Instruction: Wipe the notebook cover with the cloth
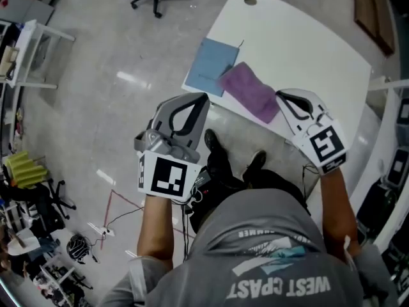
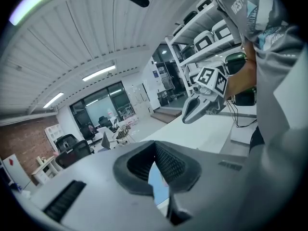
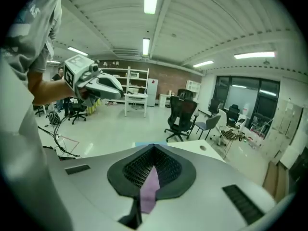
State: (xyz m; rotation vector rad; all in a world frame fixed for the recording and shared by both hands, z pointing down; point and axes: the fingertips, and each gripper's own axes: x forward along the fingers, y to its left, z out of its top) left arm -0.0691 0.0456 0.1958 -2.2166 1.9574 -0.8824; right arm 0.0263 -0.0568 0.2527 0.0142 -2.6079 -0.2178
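The right gripper [image 1: 281, 96] has its jaws closed on nothing; through the slit between them the purple cloth [image 3: 150, 189] shows, down on the table [image 1: 300, 43]. The left gripper [image 1: 203, 99] looks closed and empty too. Both hover on the person's side of the table's near edge, touching nothing.

The cloth lies loose at that near edge, and one end seems to overlap a corner of the blue notebook [image 1: 209, 64]. The notebook sits closed and flat by the table's near left corner, cover up. Its long axis runs from the near edge toward the far side, slightly slanted.

The risks, as I judge them:
- Closed jaws would only shove the cloth, so they must open first.
- With the notebook this close to the table's edge, an unbraced wipe could slide it off.
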